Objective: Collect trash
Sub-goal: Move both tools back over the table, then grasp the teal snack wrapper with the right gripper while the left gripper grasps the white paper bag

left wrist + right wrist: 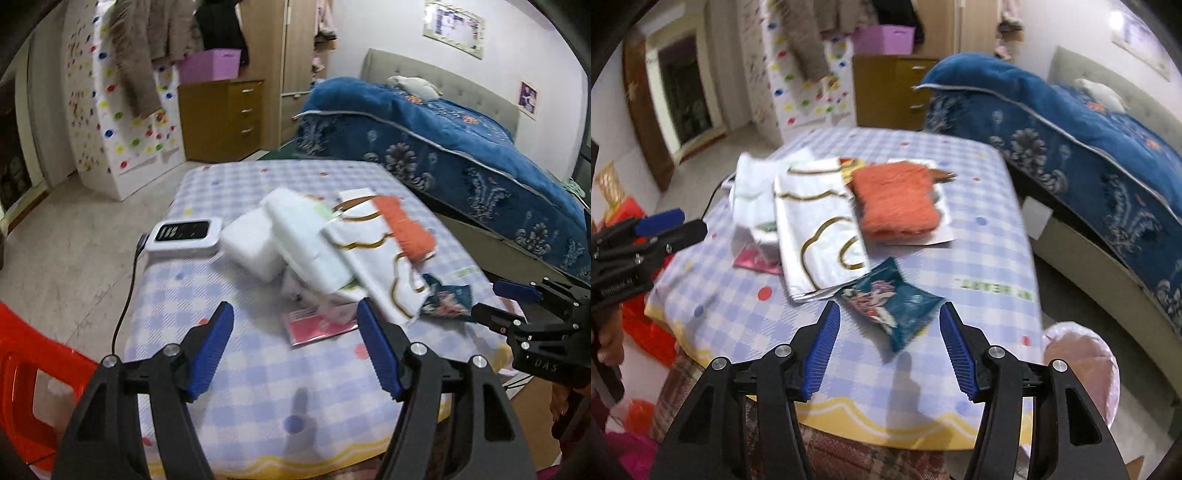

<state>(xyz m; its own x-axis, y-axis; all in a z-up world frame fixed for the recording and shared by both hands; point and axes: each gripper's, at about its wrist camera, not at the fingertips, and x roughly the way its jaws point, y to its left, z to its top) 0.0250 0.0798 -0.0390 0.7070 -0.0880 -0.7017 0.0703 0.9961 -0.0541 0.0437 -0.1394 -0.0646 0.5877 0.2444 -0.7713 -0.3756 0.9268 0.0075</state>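
Chair: red plastic chair [22, 373] stands off the left edge of my table, apart from everything on it.
Table: checked blue-and-white cloth [258, 384] with coloured dots covers the top.
Device: white gadget with a dark screen [184, 236] lies at the far left of the table, its black cable [123, 314] hanging over the edge.
Left tongs: my left gripper [295, 321] hovers above the cloth with its blue pads spread and nothing between them; a pink wrapper [317, 325] lies on the cloth just beyond the tips.
Pile: white soft packs [295, 236] lean on each other mid-table; beside them lies a white bag with gold loops [816, 225], then an orange cloth [897, 199] on a white sheet.
Trash: teal snack wrapper [897, 306] with a cartoon print lies flat near the table's front, its far corner touching the gold-looped bag.
Right tongs: my right gripper [888, 323] is spread wide and empty, tips just short of the teal wrapper.
Bin: pink-lined bin [1082, 373] stands on the floor right of the table.
Bed: blue patterned quilt [1071, 125] fills the right side.
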